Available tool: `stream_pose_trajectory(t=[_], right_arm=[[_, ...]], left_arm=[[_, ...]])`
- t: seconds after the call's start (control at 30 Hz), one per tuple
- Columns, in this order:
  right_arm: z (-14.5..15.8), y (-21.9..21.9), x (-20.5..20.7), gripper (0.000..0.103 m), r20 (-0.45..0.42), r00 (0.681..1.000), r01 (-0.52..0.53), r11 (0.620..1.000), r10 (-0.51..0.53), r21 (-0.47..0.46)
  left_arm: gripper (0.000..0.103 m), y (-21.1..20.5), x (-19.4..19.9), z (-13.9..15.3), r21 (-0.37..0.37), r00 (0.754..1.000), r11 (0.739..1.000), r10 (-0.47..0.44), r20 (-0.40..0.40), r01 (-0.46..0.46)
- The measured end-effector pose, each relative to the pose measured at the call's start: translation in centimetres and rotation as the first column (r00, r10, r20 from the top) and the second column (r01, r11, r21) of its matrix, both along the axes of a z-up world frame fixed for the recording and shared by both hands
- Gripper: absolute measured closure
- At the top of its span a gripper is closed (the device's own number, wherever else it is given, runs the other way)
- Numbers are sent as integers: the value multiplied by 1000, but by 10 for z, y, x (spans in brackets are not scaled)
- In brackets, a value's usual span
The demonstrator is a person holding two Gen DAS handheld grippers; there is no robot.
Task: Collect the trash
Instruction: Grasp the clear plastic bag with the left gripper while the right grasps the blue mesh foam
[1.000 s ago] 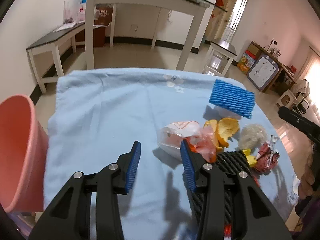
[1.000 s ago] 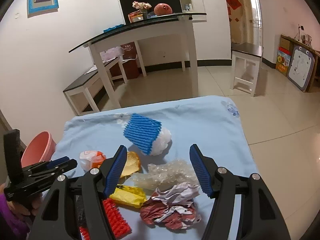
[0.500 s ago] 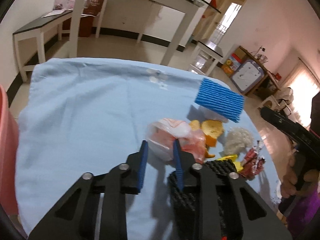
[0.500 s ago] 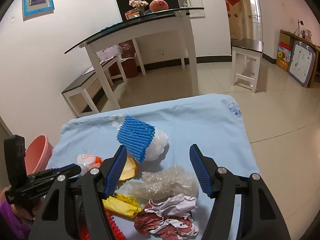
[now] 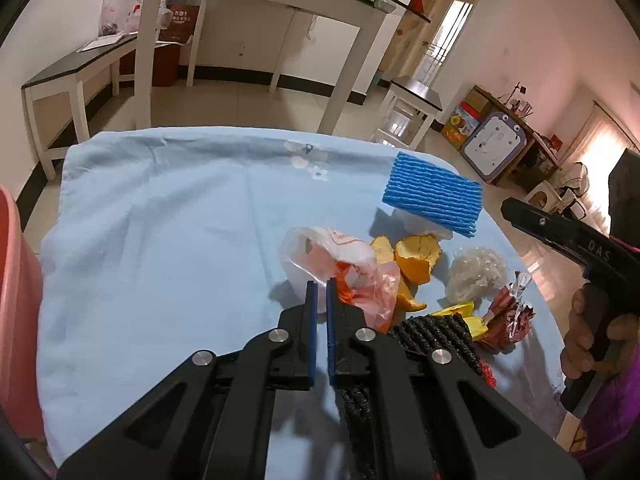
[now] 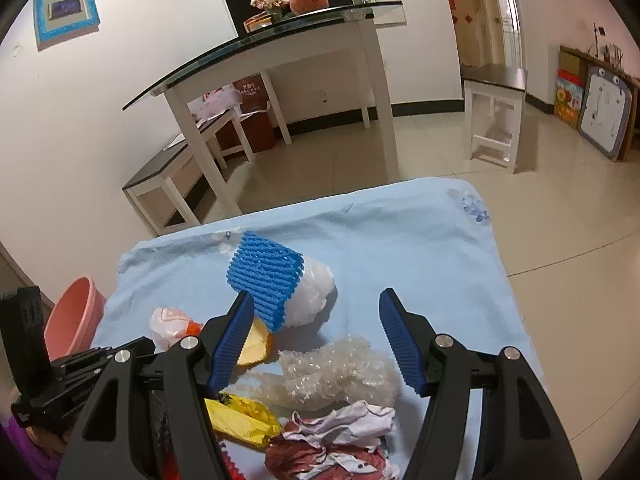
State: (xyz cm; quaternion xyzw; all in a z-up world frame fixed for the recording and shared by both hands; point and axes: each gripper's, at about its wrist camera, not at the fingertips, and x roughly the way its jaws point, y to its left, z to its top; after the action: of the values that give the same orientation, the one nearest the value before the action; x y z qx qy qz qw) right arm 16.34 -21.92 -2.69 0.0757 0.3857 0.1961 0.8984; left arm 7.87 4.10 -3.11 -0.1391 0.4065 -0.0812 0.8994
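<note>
We take this for the pick-up step on the first piece of trash: our left gripper (image 5: 319, 294) sits low over the blue cloth (image 5: 160, 240), its jaws drawn nearly together with only a narrow slit between the blue pads, tips at the near edge of the crumpled plastic bag (image 5: 336, 268); whether film is actually pinched there we cannot tell, the bag's edge runs behind the tips. Bag is thin, translucent white with orange-red print, bunched loose, lying left of the orange peel (image 5: 418, 256) and touching it; likely to slip or drag neighbouring scraps if lifted by a single fold. Our right gripper (image 6: 318, 340) hangs above the right side of the pile, jaws wide apart, holding nothing, the clear crinkled wrap (image 6: 340, 372) below and between them. Rest of the pile close by: blue foam net (image 6: 262, 276) over a white wad, yellow wrapper (image 6: 240, 420), red-and-white crumpled paper (image 6: 332, 440), black mesh (image 5: 436, 332) just behind the left jaw. Pink bin (image 6: 74, 320) stands off the table's left edge, well apart from the pile. Next move, as we judge it: confirm the pinch on the bag, lift clear of the peel, carry left to the bin and release over its mouth
</note>
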Motion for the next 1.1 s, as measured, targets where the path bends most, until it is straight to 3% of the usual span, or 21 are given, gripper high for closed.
stream_pose_trajectory(t=[0.17, 0.2, 0.27, 0.4, 0.47, 0.57, 0.63, 0.8, 1.1], right_arm=[[-3, 4, 12, 39, -20, 1000, -15, 999, 15, 28], [-3, 5, 15, 39, -20, 1000, -18, 999, 19, 28], [-4, 9, 20, 39, -21, 999, -24, 999, 24, 29], [-6, 21, 31, 41, -41, 998, -46, 998, 48, 45], [-8, 26, 35, 47, -51, 997, -55, 998, 56, 36], [-14, 34, 39, 72, -76, 995, -69, 997, 71, 33], [-17, 38, 39, 95, -89, 992, -83, 996, 87, 38], [-14, 37, 30, 97, -48, 994, -98, 995, 99, 29], [-4, 36, 18, 98, 8, 995, -103, 995, 103, 17]], left_arm=[[97, 3, -5, 4, -19, 1000, 1000, 6, 3, -6], [95, 3, -6, 4, -20, 1000, 1000, 6, 1, -6], [79, 5, -7, 6, -40, 1000, 999, 8, -4, -8], [77, 6, -8, 16, -84, 1000, 996, 20, 14, -18], [76, 4, -6, 18, -96, 1000, 995, 19, 16, -17], [76, -1, 1, 18, -97, 1000, 995, 30, -6, -31], [76, -2, 8, 15, -89, 998, 994, 54, -32, -57], [76, -2, 20, 9, -95, 993, 990, 96, -74, -103], [77, -4, 29, 9, -114, 991, 986, 112, -75, -120]])
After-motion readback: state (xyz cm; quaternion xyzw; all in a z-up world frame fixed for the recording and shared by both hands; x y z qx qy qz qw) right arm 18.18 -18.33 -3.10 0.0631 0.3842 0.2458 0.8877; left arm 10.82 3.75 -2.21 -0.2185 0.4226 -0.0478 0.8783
